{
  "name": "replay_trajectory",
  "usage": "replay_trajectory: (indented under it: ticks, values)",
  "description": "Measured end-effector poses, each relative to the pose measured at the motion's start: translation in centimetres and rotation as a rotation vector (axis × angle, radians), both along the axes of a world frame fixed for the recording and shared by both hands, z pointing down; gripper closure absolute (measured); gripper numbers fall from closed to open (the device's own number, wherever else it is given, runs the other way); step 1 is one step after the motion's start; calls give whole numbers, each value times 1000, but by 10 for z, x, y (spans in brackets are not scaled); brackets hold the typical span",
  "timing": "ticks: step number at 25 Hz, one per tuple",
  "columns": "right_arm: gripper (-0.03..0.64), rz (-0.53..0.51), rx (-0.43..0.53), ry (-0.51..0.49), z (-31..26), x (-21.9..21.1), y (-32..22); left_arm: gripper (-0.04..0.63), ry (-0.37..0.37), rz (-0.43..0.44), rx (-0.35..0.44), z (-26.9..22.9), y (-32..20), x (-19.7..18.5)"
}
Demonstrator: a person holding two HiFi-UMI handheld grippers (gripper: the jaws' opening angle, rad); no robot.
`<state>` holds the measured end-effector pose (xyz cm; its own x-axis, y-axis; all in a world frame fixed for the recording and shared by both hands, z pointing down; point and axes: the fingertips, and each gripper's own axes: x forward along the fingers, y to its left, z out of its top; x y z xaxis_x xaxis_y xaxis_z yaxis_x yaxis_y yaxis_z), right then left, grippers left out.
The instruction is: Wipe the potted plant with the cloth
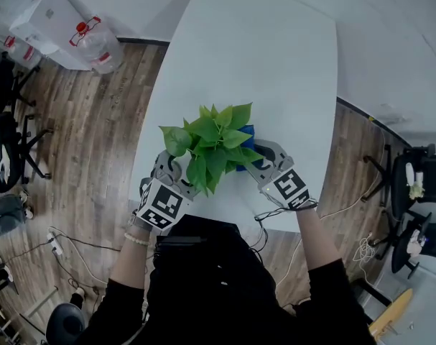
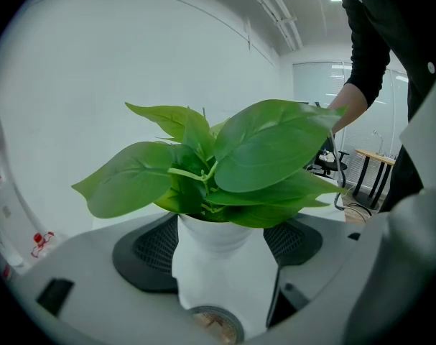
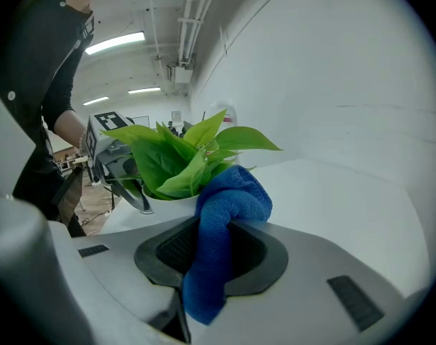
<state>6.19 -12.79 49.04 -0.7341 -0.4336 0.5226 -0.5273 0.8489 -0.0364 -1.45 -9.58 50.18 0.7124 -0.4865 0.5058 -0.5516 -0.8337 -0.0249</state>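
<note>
A potted plant (image 1: pixel 212 145) with broad green leaves stands near the front edge of the white table (image 1: pixel 261 56). My left gripper (image 1: pixel 176 172) is shut on its white pot (image 2: pixel 219 236); the black pads (image 2: pixel 154 246) press the pot's sides below the leaves (image 2: pixel 264 149). From the right, my right gripper (image 1: pixel 259 161) is shut on a blue cloth (image 3: pixel 221 225). The cloth (image 1: pixel 246 139) bunches out of the jaws and touches the plant's right side, against the leaves (image 3: pixel 176 157). The left gripper (image 3: pixel 117 165) also shows beyond the plant in the right gripper view.
The table's front edge runs just under both grippers. Office chairs (image 1: pixel 6 131) stand on the wood floor at left, another chair (image 1: pixel 415 192) at right. A water jug (image 1: pixel 95 43) and white boxes (image 1: pixel 38 16) sit at upper left. Cables (image 1: pixel 275 225) trail off the table edge.
</note>
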Motion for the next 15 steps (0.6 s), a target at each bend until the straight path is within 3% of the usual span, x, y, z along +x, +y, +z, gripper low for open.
replay_trajectory:
  ticks: [15]
  values:
    - [492,56,-5,57,15,-9,52,220,-11,-15,-12,1,1,0]
